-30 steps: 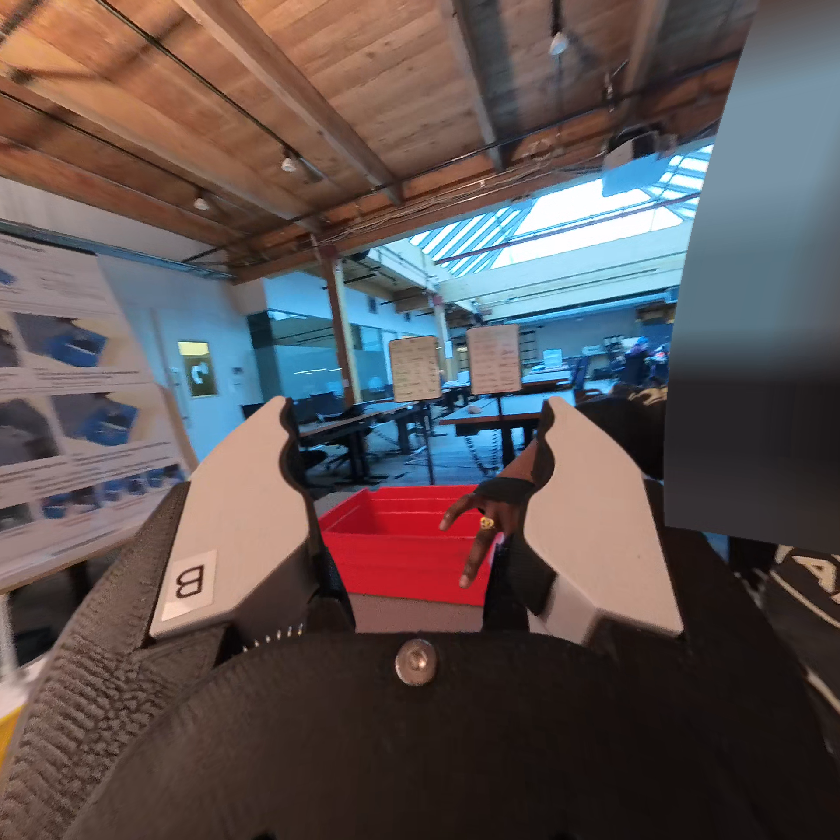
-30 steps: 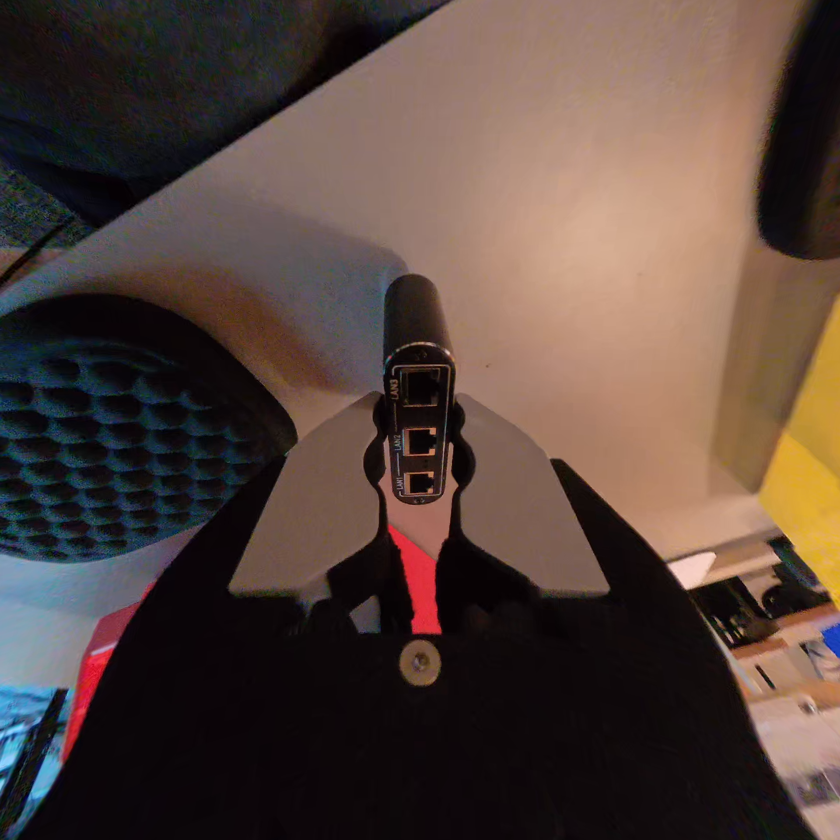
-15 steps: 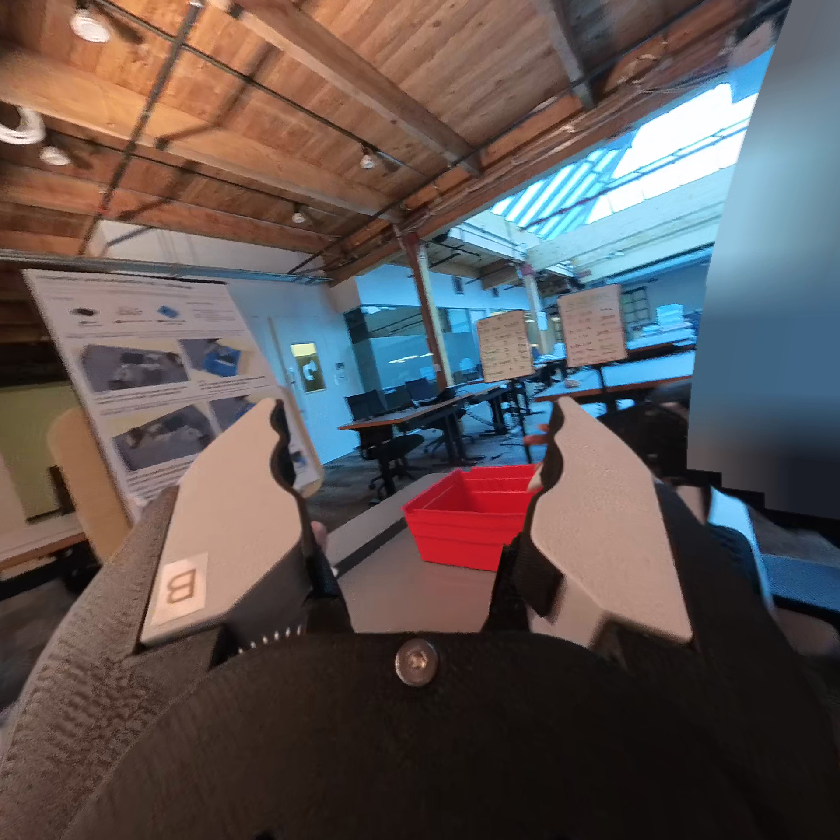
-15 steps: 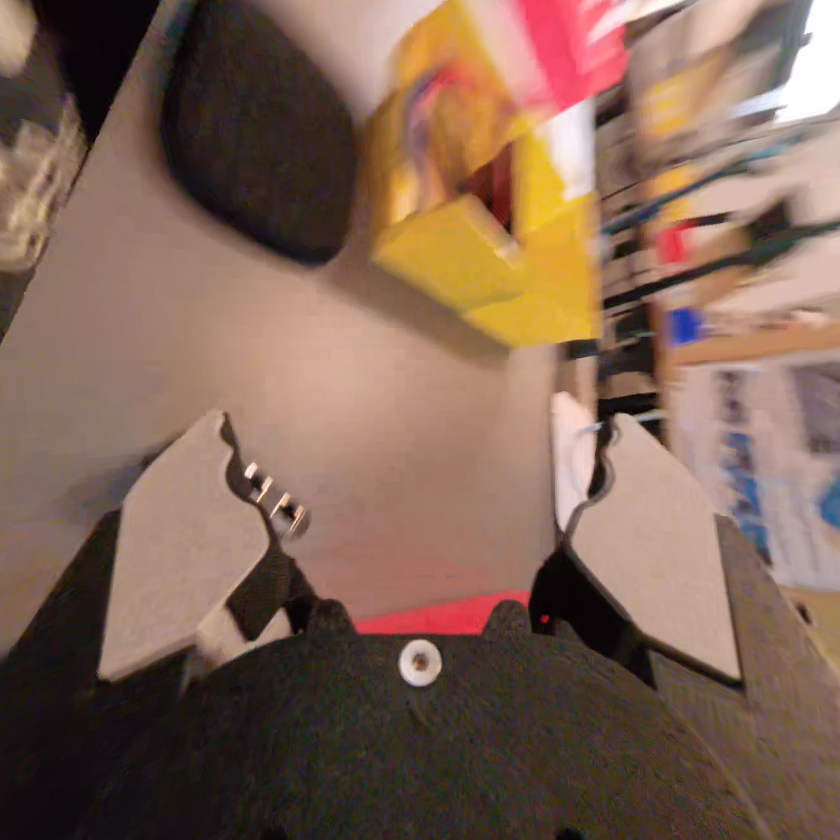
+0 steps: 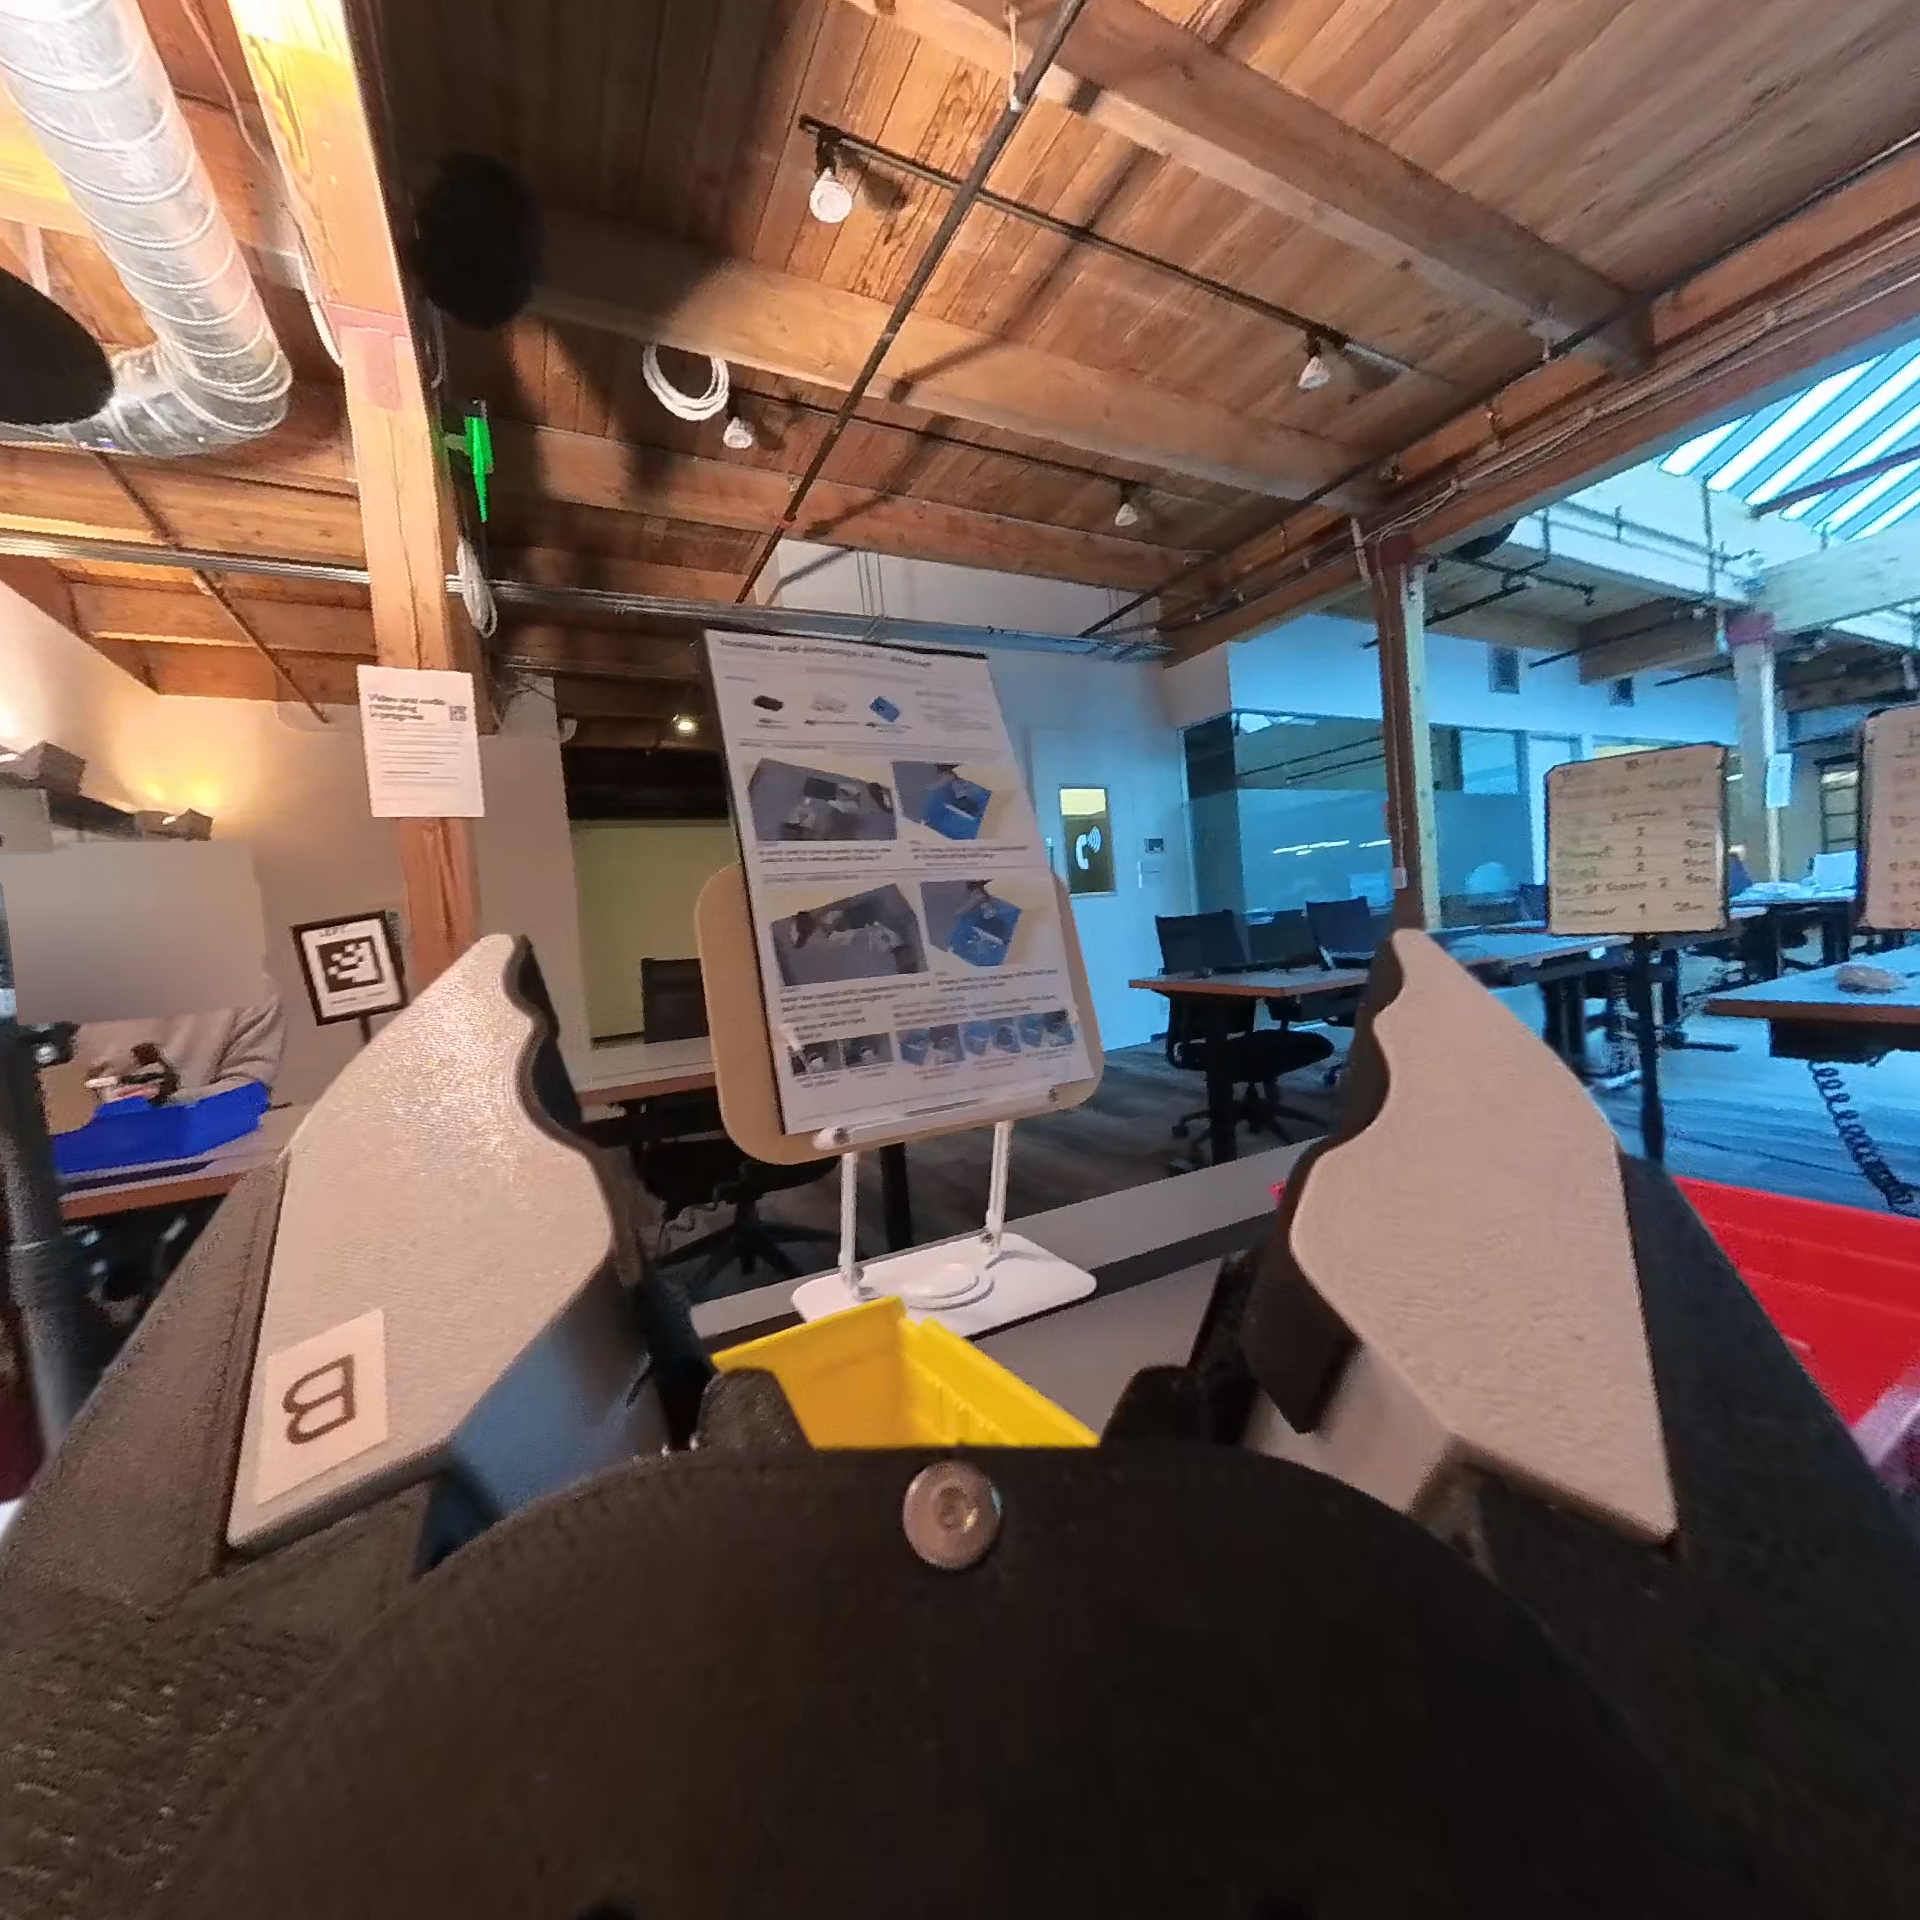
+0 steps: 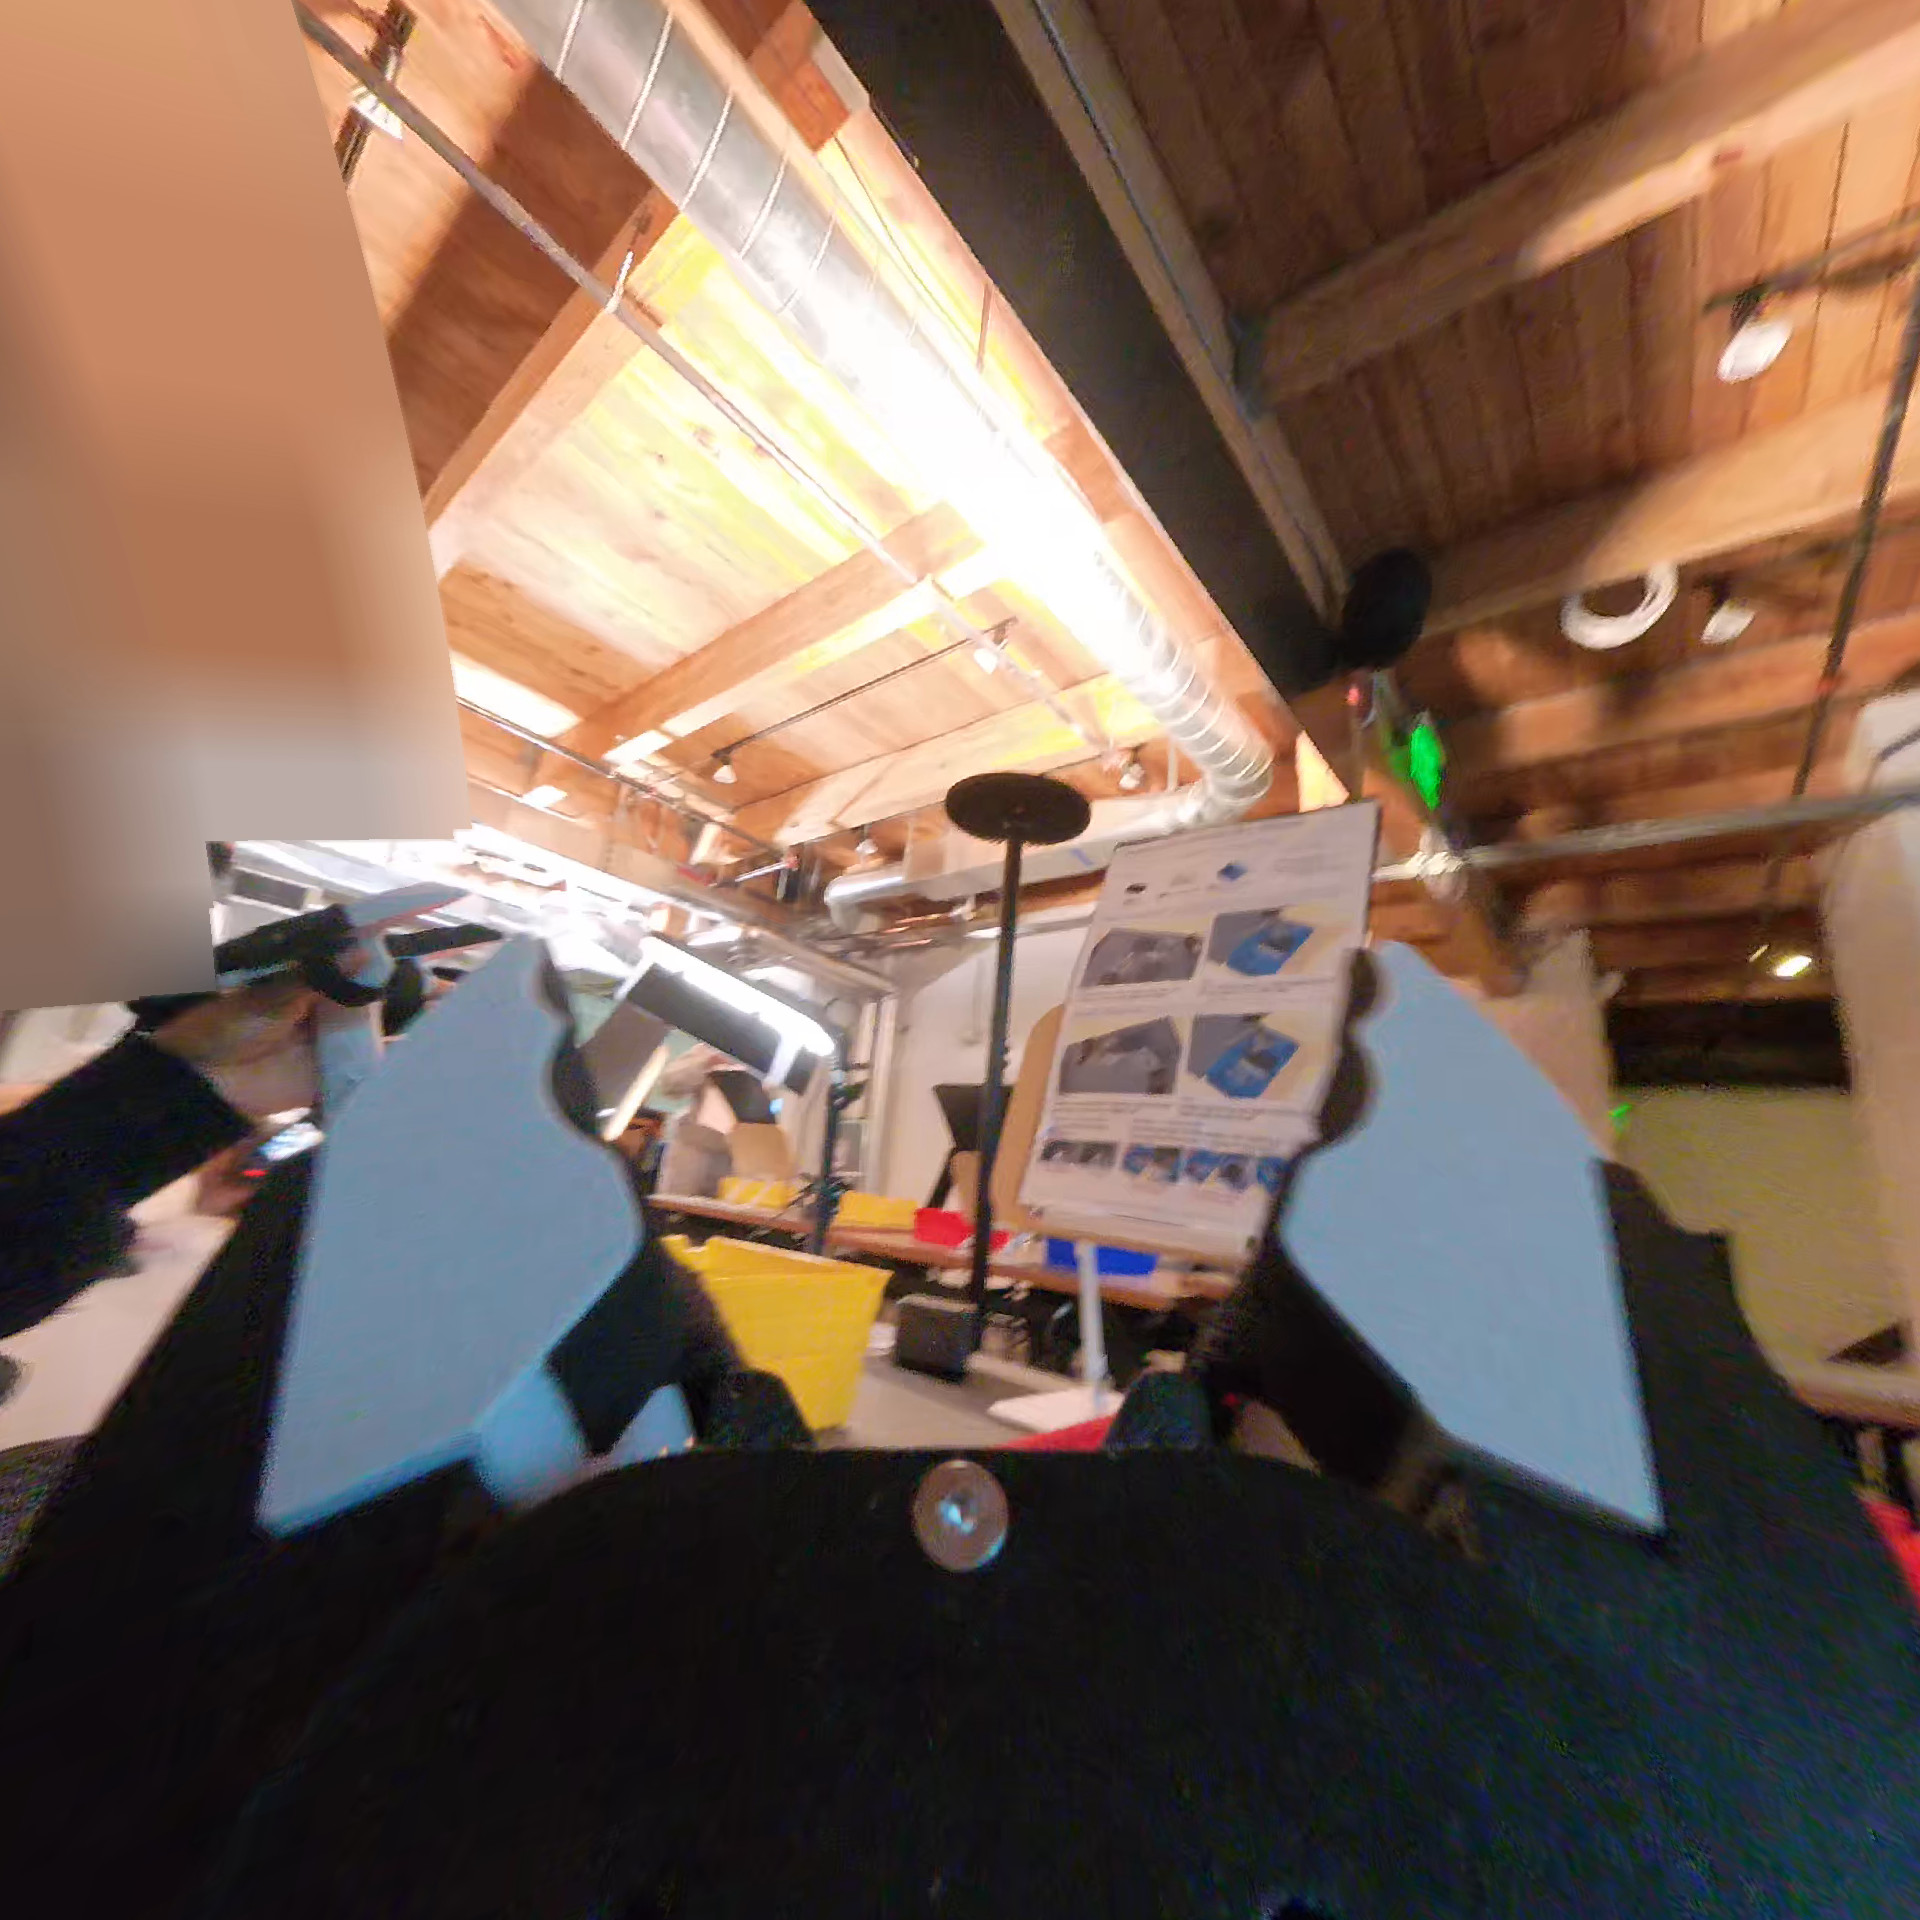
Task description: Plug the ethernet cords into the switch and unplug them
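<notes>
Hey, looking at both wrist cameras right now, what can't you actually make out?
- Switch and ethernet cords: in neither view; both cameras tilt up toward the ceiling.
- Yellow bin: left wrist view, contents hidden behind its wall and the gripper body.
- Red bin: cut off by the right edge.
- Instruction sheet: right wrist view, motion-blurred.

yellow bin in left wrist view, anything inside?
Can't tell. Only the yellow bin's rim and ribbed outer wall show between the open, empty left gripper fingers; the gripper body covers the bin's interior. No cords or switch visible.
</notes>
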The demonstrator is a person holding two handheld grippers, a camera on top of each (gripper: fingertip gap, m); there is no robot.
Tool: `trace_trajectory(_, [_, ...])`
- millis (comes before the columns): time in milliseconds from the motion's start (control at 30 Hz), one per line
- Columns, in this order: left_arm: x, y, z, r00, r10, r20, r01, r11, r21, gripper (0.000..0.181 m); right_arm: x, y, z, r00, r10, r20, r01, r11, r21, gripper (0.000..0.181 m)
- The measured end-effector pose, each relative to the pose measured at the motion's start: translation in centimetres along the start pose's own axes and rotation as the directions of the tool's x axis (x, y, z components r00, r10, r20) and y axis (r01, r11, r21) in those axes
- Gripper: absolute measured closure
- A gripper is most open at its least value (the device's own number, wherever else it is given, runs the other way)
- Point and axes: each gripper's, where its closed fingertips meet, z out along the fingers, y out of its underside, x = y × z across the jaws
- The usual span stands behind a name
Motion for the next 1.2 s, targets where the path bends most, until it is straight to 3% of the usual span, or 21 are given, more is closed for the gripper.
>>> trace_trajectory(67, [-0.7, 0.1, -0.4, 1.000, -0.005, 0.020, 0.005, 1.000, -0.018, 0.044, -0.3, 0.9, -0.9, 0.991, 0.106, 0.077, -0.102, 0.993, -0.054, 0.111])
trace_trajectory(167, [-1.3, -0.4, -1.1, 1.000, -0.020, 0.022, 0.020, 1.000, 0.005, 0.065, 0.9, 0.6, -2.1, 0.982, 0.176, 0.073, -0.174, 0.984, -0.035, 0.181])
trace_trajectory(267, [-1.9, -1.0, -1.7, 0.999, -0.038, 0.032, 0.037, 0.999, 0.032, 0.074, 1.1, 1.0, -2.5, 0.925, 0.353, 0.137, -0.344, 0.935, -0.087, 0.176])
trace_trajectory(433, [-1.4, -1.8, -2.1, 0.996, -0.082, -0.028, 0.084, 0.994, 0.071, 0.090, 1.5, 0.3, -1.9, 0.784, 0.594, 0.183, -0.596, 0.801, -0.046, 0.109])
trace_trajectory(467, [-1.2, -1.7, -2.1, 0.996, -0.076, -0.041, 0.078, 0.995, 0.062, 0.091, 1.5, 0.2, -1.9, 0.790, 0.582, 0.194, -0.589, 0.808, -0.026, 0.119])
trace_trajectory(533, [-1.0, -1.0, -2.2, 0.997, -0.047, -0.055, 0.048, 0.999, 0.014, 0.094, 0.8, -0.4, -2.4, 0.834, 0.495, 0.245, -0.520, 0.853, 0.044, 0.170])
trace_trajectory(567, [-0.9, -0.4, -2.2, 0.998, -0.025, -0.060, 0.023, 0.999, -0.031, 0.094, 0.4, -0.4, -2.5, 0.845, 0.468, 0.259, -0.493, 0.869, 0.037, 0.179])
trace_trajectory(633, [-0.8, 1.3, -2.5, 0.997, 0.031, -0.073, -0.043, 0.985, -0.165, 0.096, -0.2, 0.1, -2.4, 0.816, 0.497, 0.294, -0.512, 0.859, -0.031, 0.176])
trace_trajectory(667, [-0.9, 2.4, -2.9, 0.995, 0.069, -0.078, -0.086, 0.965, -0.247, 0.097, -0.1, 0.2, -2.3, 0.808, 0.516, 0.285, -0.531, 0.847, -0.029, 0.158])
trace_trajectory(733, [-0.6, 5.1, -4.3, 0.977, 0.154, -0.145, -0.202, 0.879, -0.432, 0.098, 0.4, 0.0, -2.0, 0.820, 0.514, 0.252, -0.538, 0.842, 0.032, 0.122])
trace_trajectory(767, [-0.2, 6.7, -5.4, 0.959, 0.192, -0.209, -0.276, 0.804, -0.527, 0.098, 0.5, 0.0, -1.9, 0.825, 0.509, 0.246, -0.533, 0.845, 0.039, 0.119])
trace_trajectory(833, [-0.2, 9.8, -8.3, 0.908, 0.259, -0.331, -0.419, 0.615, -0.668, 0.099, 0.0, 0.6, -1.9, 0.807, 0.531, 0.258, -0.547, 0.837, -0.015, 0.128])
trace_trajectory(900, [-0.1, 12.7, -11.5, 0.864, 0.235, -0.444, -0.503, 0.413, -0.759, 0.107, -0.5, 0.9, -2.0, 0.755, 0.589, 0.288, -0.599, 0.798, -0.062, 0.135])
trace_trajectory(967, [-0.4, 14.5, -13.1, 0.845, 0.214, -0.491, -0.534, 0.281, -0.797, 0.113, -0.4, 0.9, -2.0, 0.727, 0.623, 0.291, -0.632, 0.771, -0.072, 0.135])
trace_trajectory(1100, [-0.6, 16.8, -12.8, 0.860, 0.144, -0.490, -0.511, 0.239, -0.826, 0.122, 0.5, 0.9, -2.0, 0.740, 0.622, 0.256, -0.635, 0.772, -0.042, 0.137])
trace_trajectory(1200, [-2.0, 18.7, -13.6, 0.855, 0.147, -0.497, -0.515, 0.120, -0.849, 0.128, 0.5, 0.9, -2.0, 0.737, 0.627, 0.254, -0.639, 0.768, -0.043, 0.124])
